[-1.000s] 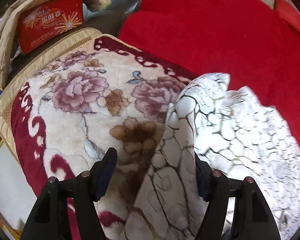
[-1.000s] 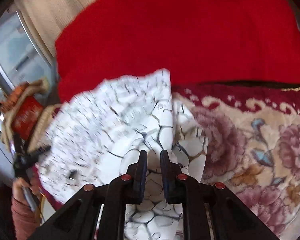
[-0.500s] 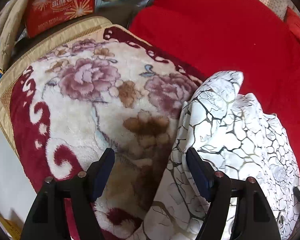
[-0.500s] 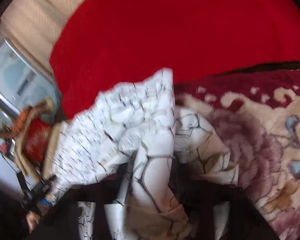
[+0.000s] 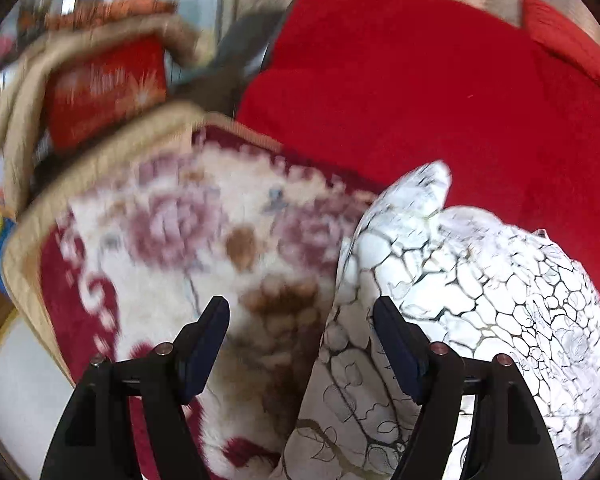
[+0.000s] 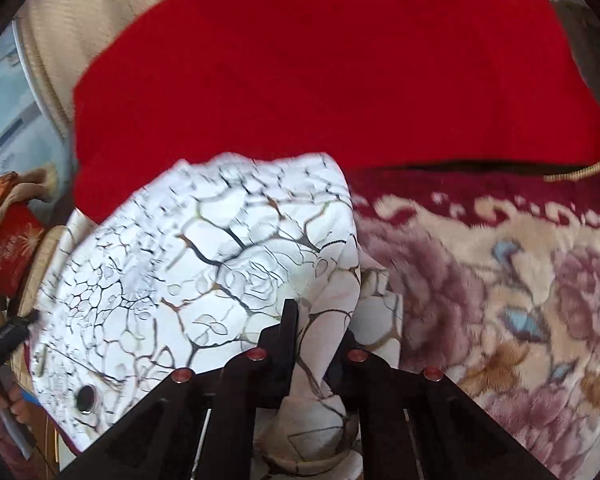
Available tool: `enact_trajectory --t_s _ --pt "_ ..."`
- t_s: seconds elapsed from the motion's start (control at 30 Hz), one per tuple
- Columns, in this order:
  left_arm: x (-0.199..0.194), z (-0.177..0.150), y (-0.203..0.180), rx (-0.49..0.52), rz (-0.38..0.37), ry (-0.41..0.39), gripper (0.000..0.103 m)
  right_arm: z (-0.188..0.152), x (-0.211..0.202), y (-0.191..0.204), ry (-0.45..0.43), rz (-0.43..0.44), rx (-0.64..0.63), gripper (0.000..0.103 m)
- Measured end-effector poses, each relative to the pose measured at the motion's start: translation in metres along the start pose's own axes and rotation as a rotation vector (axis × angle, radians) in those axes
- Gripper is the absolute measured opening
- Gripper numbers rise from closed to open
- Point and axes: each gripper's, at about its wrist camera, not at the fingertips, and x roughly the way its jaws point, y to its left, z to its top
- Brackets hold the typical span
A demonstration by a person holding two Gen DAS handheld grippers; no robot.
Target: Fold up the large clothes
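A white garment with a black and gold crackle print [image 5: 472, 280] lies bunched on a floral plush blanket [image 5: 172, 232]. My left gripper [image 5: 302, 324] is open above the blanket; the garment's left edge lies between its fingers, near the right finger [image 5: 396, 344]. In the right wrist view the same garment [image 6: 204, 276] spreads to the left, with a dark button [image 6: 85, 394] near its lower edge. My right gripper [image 6: 320, 332] has its jaws parted, with a fold of the garment bunched between them. The right finger is hidden by cloth.
A red blanket [image 5: 420, 92] covers the far side, also in the right wrist view [image 6: 320, 72]. A red printed box [image 5: 104, 92] under a beige quilt sits at the far left. The floral blanket [image 6: 520, 288] stretches right. A hand holding the other gripper [image 6: 4, 360] shows at lower left.
My right gripper was shut on the garment and has since opened part way. The left gripper has stayed open and tilted up, with the view blurred by motion. The garment has spread wider.
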Motion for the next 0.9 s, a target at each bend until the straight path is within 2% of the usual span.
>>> enact_trajectory --t_s 0.07,0.2,0.33,0.43,0.53,0.57,0.63,0.7,0.73,0.8,0.9 --pt "-0.004 -0.001 -0.005 0.036 0.024 -0.023 0.076 -0.002 -0.001 0.001 -0.004 -0.014 -0.008 0.010" --pt "-0.002 -0.002 -0.009 0.059 0.016 -0.010 0.076 -0.006 -0.016 0.003 -0.020 -0.022 0.018 0.009" --pt "-0.014 -0.002 -0.019 0.102 0.028 -0.074 0.076 -0.015 -0.024 0.008 -0.009 -0.051 0.018 0.009" --pt "-0.019 -0.002 -0.024 0.114 0.026 -0.093 0.076 -0.008 -0.032 0.009 -0.005 -0.030 0.051 0.013" --pt "-0.024 -0.001 -0.029 0.131 0.031 -0.115 0.076 0.005 -0.047 0.008 -0.016 -0.005 0.093 0.025" --pt "-0.026 -0.001 -0.031 0.134 0.032 -0.121 0.076 0.006 -0.052 0.009 -0.032 -0.012 0.097 0.032" --pt "-0.028 0.000 -0.034 0.133 0.029 -0.128 0.076 0.008 -0.072 0.010 -0.121 -0.031 0.104 0.039" --pt "-0.030 0.001 -0.036 0.130 0.025 -0.136 0.076 0.011 -0.089 0.012 -0.202 -0.046 0.097 0.079" --pt "-0.031 0.001 -0.037 0.131 0.025 -0.139 0.076 0.011 -0.102 0.015 -0.273 -0.042 0.091 0.080" --pt "-0.033 0.001 -0.041 0.137 0.028 -0.145 0.076 0.008 -0.116 0.025 -0.354 -0.001 0.045 0.080" --pt "-0.035 0.000 -0.048 0.150 0.029 -0.155 0.076 0.011 -0.116 0.042 -0.347 0.058 -0.008 0.077"
